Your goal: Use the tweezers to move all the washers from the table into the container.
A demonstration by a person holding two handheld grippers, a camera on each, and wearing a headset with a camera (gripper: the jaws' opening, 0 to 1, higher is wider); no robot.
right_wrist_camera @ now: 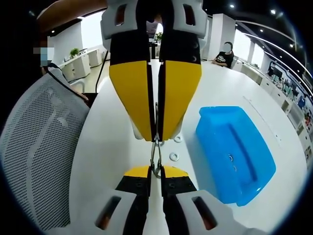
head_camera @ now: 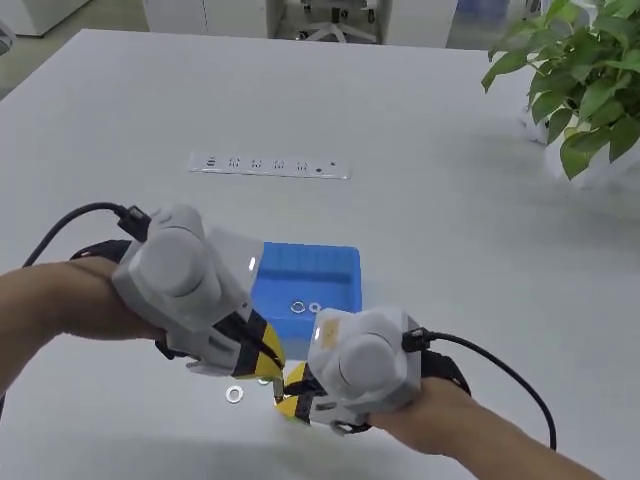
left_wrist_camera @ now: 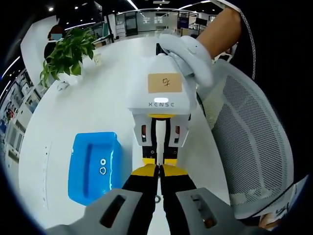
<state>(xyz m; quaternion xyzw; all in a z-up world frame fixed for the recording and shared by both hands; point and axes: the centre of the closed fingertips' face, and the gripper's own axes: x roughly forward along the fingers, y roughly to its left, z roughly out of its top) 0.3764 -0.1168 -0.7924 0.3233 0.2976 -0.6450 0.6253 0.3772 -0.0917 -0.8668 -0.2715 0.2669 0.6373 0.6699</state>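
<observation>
Nose to nose, clamped on thin metal tweezers [right_wrist_camera: 156, 152].
Pinched by left gripper [left_wrist_camera: 157, 170] and right gripper [right_wrist_camera: 155, 178], jaws of both nearly closed; 2 small silver washers [right_wrist_camera: 173, 156] on white table [right_wrist_camera: 112, 147] just beside right gripper's tips, blue rectangular plastic container [right_wrist_camera: 209, 139] past them, 2 more inside.

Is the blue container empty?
No, the head view shows two washers lying side by side on the floor of the container.
</observation>
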